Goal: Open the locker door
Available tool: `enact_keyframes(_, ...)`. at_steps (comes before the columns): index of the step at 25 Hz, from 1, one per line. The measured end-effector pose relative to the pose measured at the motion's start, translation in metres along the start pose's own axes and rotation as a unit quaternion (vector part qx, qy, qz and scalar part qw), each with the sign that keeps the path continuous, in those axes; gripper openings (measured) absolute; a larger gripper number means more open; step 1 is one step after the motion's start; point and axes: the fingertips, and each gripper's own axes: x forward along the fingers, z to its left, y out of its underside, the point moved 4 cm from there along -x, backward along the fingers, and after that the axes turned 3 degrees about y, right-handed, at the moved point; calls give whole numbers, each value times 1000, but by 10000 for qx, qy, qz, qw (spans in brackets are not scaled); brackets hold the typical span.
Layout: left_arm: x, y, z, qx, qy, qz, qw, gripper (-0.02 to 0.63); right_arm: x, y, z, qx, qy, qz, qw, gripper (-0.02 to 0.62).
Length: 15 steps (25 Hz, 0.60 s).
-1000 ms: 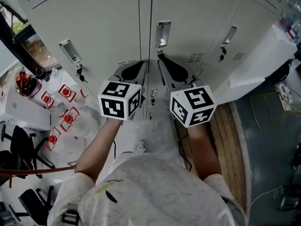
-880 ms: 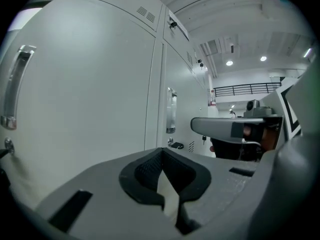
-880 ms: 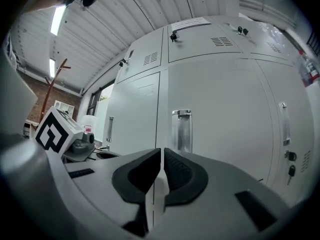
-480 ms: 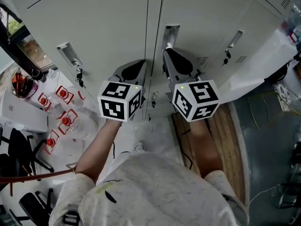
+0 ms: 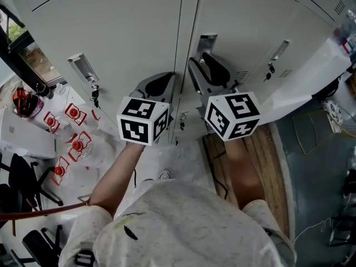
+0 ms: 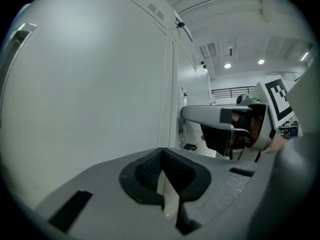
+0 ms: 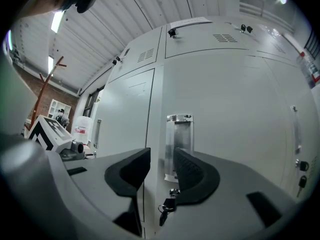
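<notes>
Grey metal lockers fill the top of the head view. The middle locker door (image 5: 245, 15) (image 7: 230, 109) carries a recessed silver handle (image 5: 207, 42) (image 7: 179, 144) with a key (image 7: 166, 205) hanging in the lock below it. My right gripper (image 5: 199, 60) (image 7: 161, 154) points level at that handle. Its jaws have just been opening and stand open, one on each side of the handle's lower end without pressing on it. My left gripper (image 5: 166, 79) (image 6: 161, 151) is shut and empty, held beside the door seam to the left of the right gripper.
The left locker has its own handle (image 5: 83, 65) and key (image 5: 94, 93); the right locker has a handle (image 5: 280, 49). A white panel (image 5: 311, 77) juts out at right. A table with red-capped items (image 5: 72, 115) and a black chair (image 5: 22, 177) stand at left.
The right gripper's jaws were shut just under the handle and now stand apart around its lower end. The right hand has shifted a little toward the lockers. The left gripper has hardly moved.
</notes>
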Motion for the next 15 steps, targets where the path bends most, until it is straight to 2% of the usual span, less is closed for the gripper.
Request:
enact_keyframes(5, 0, 0, 4, 13, 5, -20, 10000, 6, 7, -1, -1, 2, -1, -37, 10000, 156)
enact_keyframes(15, -4, -2, 8, 1, 2, -19, 10000, 6, 13, 0, 6, 73, -54, -93, 9999, 172)
